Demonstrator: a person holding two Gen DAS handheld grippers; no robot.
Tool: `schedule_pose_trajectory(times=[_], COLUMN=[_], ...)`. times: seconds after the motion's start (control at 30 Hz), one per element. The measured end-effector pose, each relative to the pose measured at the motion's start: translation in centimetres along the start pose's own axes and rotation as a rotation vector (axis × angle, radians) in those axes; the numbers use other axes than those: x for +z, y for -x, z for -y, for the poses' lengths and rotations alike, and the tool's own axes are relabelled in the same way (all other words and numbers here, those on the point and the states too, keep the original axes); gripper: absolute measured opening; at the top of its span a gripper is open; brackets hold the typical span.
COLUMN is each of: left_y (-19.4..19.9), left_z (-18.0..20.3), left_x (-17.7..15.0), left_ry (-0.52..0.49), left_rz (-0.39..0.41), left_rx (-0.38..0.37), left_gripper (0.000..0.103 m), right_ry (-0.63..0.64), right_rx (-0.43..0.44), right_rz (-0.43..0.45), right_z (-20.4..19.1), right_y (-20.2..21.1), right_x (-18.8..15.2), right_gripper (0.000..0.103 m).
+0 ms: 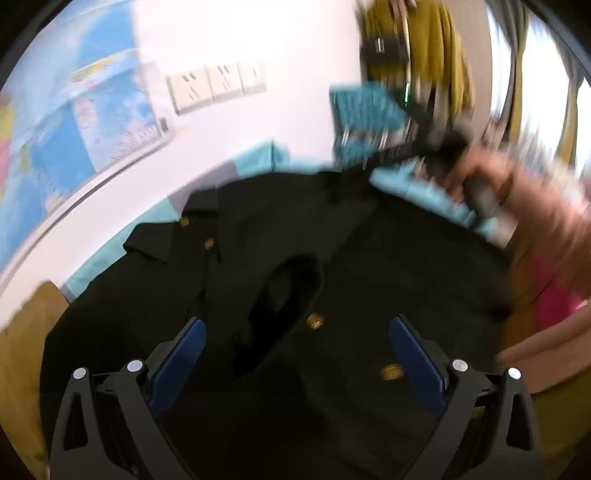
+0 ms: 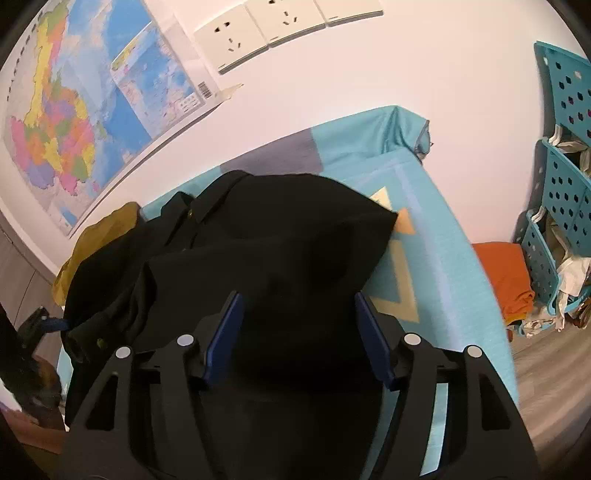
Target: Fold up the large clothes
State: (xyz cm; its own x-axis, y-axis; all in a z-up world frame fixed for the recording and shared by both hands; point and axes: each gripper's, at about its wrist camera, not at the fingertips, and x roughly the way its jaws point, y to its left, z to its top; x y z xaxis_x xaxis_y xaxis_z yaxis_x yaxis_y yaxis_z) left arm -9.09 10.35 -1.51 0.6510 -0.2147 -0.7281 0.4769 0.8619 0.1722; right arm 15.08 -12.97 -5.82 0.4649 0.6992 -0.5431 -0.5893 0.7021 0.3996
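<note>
Matt black cloth garment (image 2: 280, 236) with shiny brass-coloured buttons (image 1: 315, 320).

Daylight from a window (image 1: 532, 85) at upper right burns out the white wall (image 1: 295, 48) in the left wrist view, where heavy motion blur smears the wall map (image 1: 66, 129), the sockets (image 1: 218, 86) and a hand (image 1: 491, 184) at right. The right wrist view is sharp and evenly lit, its map (image 2: 66, 122) and sockets (image 2: 258, 33) crisp. In both, fisheye distortion bends straight edges toward a black rim. The black garment (image 2: 280, 243) reads as a near-featureless dark mass, its folds barely showing.
</note>
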Motion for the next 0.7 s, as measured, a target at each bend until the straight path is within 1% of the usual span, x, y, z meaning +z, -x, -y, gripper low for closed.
schedule_pose_trajectory(times=[0.03, 0.07, 0.1, 0.13, 0.17, 0.2, 0.23, 0.27, 0.3, 0.37, 0.4, 0.43, 0.47, 0.5, 0.53, 0.57, 0.6, 0.67, 0.7], left_y=[-1.6, -2.6, -3.8, -4.5, -4.9, -4.9, -4.5, -4.1, -3.5, -3.1, -3.3, -3.6, -3.7, -3.8, -3.7, -3.8, -3.7, -3.7, -3.4], left_z=[-0.2, -0.6, -1.8, -3.2, -5.2, -6.6, -8.7, -10.1, -12.1, -15.9, -16.9, -17.6, -18.0, -18.2, -18.3, -18.5, -18.6, -18.7, -18.6], left_x=[0.3, 0.7, 1.0, 1.2, 1.3, 1.3, 1.0, 0.7, 0.0, -2.0, -2.8, -3.7, -4.4, -4.9, -5.2, -5.5, -5.8, -5.4, -5.4], left_ry=[0.004, 0.022, 0.070, 0.131, 0.223, 0.300, 0.398, 0.452, 0.532, 0.688, 0.725, 0.745, 0.750, 0.752, 0.759, 0.777, 0.777, 0.753, 0.747], left_rz=[-0.041, -0.062, -0.082, -0.095, -0.101, -0.094, -0.074, -0.061, -0.050, -0.067, -0.092, -0.128, -0.159, -0.171, -0.173, -0.170, -0.166, -0.158, -0.155], left_rx=[0.033, 0.054, 0.075, 0.075, 0.037, 0.000, -0.031, -0.031, -0.012, -0.030, -0.032, -0.012, 0.031, 0.045, 0.036, 0.018, 0.018, 0.040, 0.047], left_gripper=[0.096, 0.093, 0.079, 0.058, 0.050, 0.031, 0.019, 0.014, 0.013, 0.013, 0.014, 0.022, 0.026, 0.036, 0.044, 0.044, 0.044, 0.048, 0.053], right_ry=[-0.009, -0.013, -0.015, -0.017, -0.018, -0.018, -0.017, -0.012, -0.004, 0.013, 0.030, 0.051, 0.077, 0.107, 0.132, 0.158, 0.197, 0.259, 0.300], right_rx=[0.001, 0.006, 0.004, -0.002, -0.001, -0.001, -0.007, -0.012, -0.017, -0.032, -0.036, -0.048, -0.058, -0.060, -0.059, -0.053, -0.029, 0.004, 0.015], right_rz=[-0.001, -0.004, -0.004, -0.001, -0.001, -0.002, 0.000, 0.001, 0.002, 0.009, 0.013, 0.019, 0.024, 0.025, 0.026, 0.025, 0.017, 0.005, -0.002], right_z=[0.0, 0.0, 0.0, 0.0, 0.1, 0.1, 0.1, 0.0, -0.1, -0.5, -0.9, -1.6, -2.3, -3.3, -4.2, -5.1, -6.6, -9.3, -10.9], right_y=[-0.1, -0.2, -0.3, -0.3, -0.3, -0.3, -0.2, -0.2, -0.2, -0.2, -0.2, -0.2, -0.3, -0.5, -0.7, -0.9, -1.4, -2.2, -2.8], right_x=[-0.1, -0.2, -0.3, -0.3, -0.3, -0.3, -0.2, -0.2, -0.1, 0.2, 0.3, 0.4, 0.4, 0.4, 0.5, 0.5, 0.5, 0.3, 0.1], right_gripper=[0.065, 0.065, 0.065, 0.065, 0.065, 0.065, 0.065, 0.065, 0.065, 0.065, 0.065, 0.065, 0.065, 0.065, 0.065, 0.065, 0.065, 0.065, 0.065])
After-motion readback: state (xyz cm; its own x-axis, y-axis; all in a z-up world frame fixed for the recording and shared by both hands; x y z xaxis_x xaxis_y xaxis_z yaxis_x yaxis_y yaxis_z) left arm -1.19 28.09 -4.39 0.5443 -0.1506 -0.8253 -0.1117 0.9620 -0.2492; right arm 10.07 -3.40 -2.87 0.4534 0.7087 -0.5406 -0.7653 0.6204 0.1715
